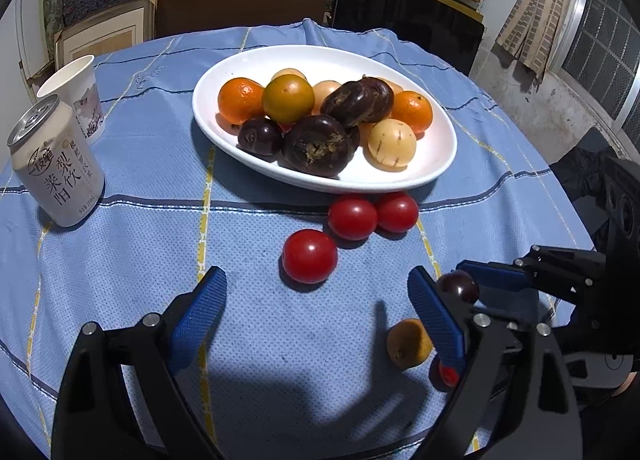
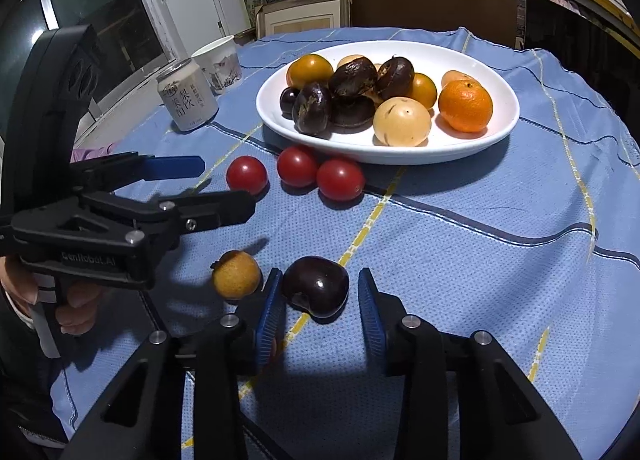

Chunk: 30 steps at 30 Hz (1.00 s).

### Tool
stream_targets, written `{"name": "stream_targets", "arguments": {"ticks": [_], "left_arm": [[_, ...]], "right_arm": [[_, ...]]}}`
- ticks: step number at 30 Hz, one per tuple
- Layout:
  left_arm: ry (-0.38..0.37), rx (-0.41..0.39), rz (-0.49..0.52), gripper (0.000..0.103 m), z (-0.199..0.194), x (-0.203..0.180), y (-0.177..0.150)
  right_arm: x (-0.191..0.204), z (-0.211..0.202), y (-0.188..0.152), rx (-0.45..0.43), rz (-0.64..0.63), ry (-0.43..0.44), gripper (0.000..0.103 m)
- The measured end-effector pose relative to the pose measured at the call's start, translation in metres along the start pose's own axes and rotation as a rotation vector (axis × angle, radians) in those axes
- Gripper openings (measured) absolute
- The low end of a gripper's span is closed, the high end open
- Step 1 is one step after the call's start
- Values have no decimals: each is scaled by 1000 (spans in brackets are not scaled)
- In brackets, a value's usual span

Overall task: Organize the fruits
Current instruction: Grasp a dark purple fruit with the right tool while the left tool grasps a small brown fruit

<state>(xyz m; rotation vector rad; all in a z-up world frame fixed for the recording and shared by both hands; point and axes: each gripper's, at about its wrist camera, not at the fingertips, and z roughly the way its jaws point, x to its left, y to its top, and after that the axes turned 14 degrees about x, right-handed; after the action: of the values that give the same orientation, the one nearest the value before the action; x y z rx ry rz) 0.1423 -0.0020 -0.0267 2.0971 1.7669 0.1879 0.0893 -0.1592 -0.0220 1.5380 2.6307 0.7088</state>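
Note:
A white oval plate (image 1: 436, 168) (image 2: 500, 132) holds oranges, dark purple fruits and pale yellow fruits. Three red cherry tomatoes (image 1: 310, 256) (image 2: 247, 175) lie on the blue cloth in front of it. My left gripper (image 1: 316, 300) is open and empty, just short of the nearest tomato; it also shows in the right wrist view (image 2: 224, 188). My right gripper (image 2: 320, 300) is open around a dark purple cherry (image 2: 316, 286) (image 1: 459, 286) on the cloth; the left pad looks close to it. A small yellow fruit (image 2: 236, 274) (image 1: 408, 344) lies beside it.
A drink can (image 1: 54, 168) (image 2: 188, 100) and a paper cup (image 1: 80, 94) (image 2: 220, 62) stand at the table's left. A small red fruit (image 1: 448, 372) peeks behind my left gripper's right finger. Chairs and shelves stand behind the round table.

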Motion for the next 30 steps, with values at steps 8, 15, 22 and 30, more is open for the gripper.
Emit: {"name": "stream_targets", "arguments": {"ticks": [8,15,22,30], "left_arm": [[56,13,75,90,-6,-14,-7],[67,29,131,90,-4,-17,-17],[32,30,179,89,0,-28,-21],[-57,48,238,61,2,-41,-27]], "right_arm": [[-13,-5,0,-13,45,-46,33],[-16,-4,0,-13,53,-41,33],[-14,-4,0,-12,48,-50,34],[-14,-4,0,-13,47,-50,34]]}}
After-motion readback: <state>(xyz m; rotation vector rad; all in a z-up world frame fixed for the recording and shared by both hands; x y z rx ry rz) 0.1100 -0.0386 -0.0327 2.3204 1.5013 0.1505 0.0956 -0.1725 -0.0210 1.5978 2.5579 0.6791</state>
